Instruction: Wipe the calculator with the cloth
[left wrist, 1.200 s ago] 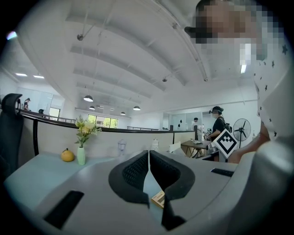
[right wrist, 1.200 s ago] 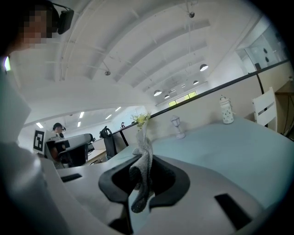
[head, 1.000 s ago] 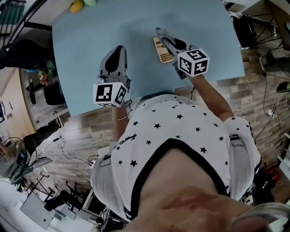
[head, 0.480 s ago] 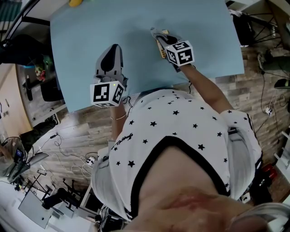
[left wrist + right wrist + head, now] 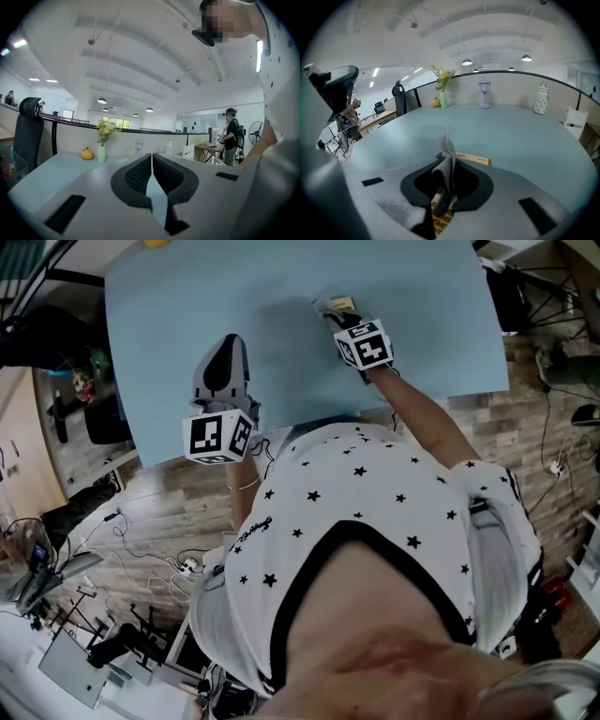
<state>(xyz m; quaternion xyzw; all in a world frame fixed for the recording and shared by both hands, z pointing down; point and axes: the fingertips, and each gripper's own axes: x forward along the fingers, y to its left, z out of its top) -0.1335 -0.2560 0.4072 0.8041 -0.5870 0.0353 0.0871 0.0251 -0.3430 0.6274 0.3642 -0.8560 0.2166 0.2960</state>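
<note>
A tan calculator (image 5: pixel 474 160) lies on the blue table (image 5: pixel 281 296); only its far end (image 5: pixel 342 303) shows past my right gripper (image 5: pixel 328 310) in the head view, and its keys (image 5: pixel 442 219) show under the jaws in the right gripper view. That gripper (image 5: pixel 446 176) is shut on a grey cloth (image 5: pixel 446 161), which hangs down onto the calculator. My left gripper (image 5: pixel 225 357) rests over the table's near left part, jaws shut (image 5: pixel 152 176) with nothing between them, well apart from the calculator.
A yellow fruit-like object (image 5: pixel 86 153) and a small vase with flowers (image 5: pixel 102 152) stand at the table's far edge, with a lantern (image 5: pixel 484 100) and a white jar (image 5: pixel 541 105) further along. The table's near edge runs just behind both grippers. A person (image 5: pixel 230 136) stands in the background.
My right gripper has slid away from me along the calculator with the cloth, covering most of it. The left gripper has barely shifted.
</note>
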